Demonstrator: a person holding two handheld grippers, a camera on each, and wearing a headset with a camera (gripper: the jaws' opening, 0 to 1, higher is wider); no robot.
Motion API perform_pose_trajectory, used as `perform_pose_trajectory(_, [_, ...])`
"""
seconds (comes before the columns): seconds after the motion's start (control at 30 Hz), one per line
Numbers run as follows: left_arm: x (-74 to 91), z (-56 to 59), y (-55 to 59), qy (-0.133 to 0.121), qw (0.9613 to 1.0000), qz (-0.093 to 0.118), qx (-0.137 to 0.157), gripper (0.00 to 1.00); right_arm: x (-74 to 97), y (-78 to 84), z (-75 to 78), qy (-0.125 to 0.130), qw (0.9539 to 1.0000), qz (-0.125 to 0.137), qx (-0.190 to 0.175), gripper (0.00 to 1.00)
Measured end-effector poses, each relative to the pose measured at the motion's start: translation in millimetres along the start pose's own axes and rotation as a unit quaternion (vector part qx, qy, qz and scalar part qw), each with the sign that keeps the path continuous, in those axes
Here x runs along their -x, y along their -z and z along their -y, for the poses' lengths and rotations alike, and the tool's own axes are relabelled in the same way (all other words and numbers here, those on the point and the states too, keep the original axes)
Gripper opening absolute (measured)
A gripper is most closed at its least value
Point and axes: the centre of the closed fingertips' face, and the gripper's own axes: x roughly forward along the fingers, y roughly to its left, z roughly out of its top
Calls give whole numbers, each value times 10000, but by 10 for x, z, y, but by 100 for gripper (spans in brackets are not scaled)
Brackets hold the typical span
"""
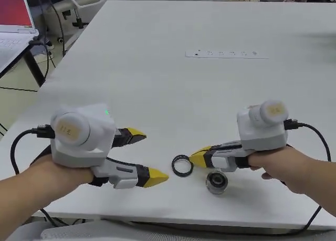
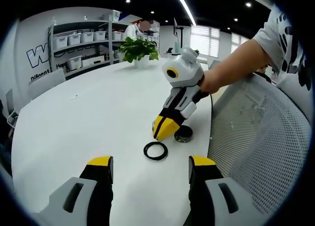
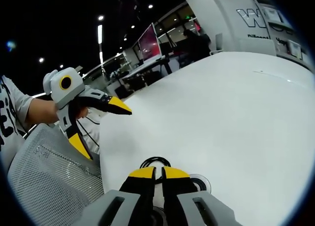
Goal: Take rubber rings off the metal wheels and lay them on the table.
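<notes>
Left gripper (image 1: 147, 156) nearest, jaws spread, idle; right gripper (image 1: 198, 157) clenched empty beside ring (image 1: 182, 165), lying flat on table (image 1: 173, 83), likely already off wheel (image 1: 216, 181).

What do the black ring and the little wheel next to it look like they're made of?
Ring: thin, matte black with no glint, so it looks like rubber. Wheel: grey with bright highlights on its rim, probably bare metal. Its dark centre is too small to judge.
</notes>
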Motion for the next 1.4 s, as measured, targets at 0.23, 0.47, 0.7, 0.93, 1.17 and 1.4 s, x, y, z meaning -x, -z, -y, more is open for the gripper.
perform_pose_trajectory(0.23, [-11, 6, -1, 4, 10000, -24, 0, 60, 80, -27, 24, 53, 10000, 62, 1, 4])
perform_pose_trajectory(0.47, [-19, 35, -59, 21, 10000, 12, -23, 60, 182, -81, -29, 68, 9998, 169, 5, 5])
perform_pose_trajectory(0.7, [-25, 82, -144, 40, 9999, 64, -65, 60, 306, -75, -35, 95, 9997, 193, 127, 7])
perform_pose_trajectory(0.93, [-10, 99, -219, 25, 9999, 118, -86, 60, 454, -114, -77, 126, 9993, 245, 271, 11])
perform_pose_trajectory(1.17, [12, 127, -269, 14, 9999, 129, -111, 61, 605, -169, -59, 226, 9985, 379, 325, 16])
perform_pose_trajectory(1.4, [30, 163, -330, 26, 9997, 161, -153, 62, 781, -200, -120, 285, 9969, 420, 593, 23])
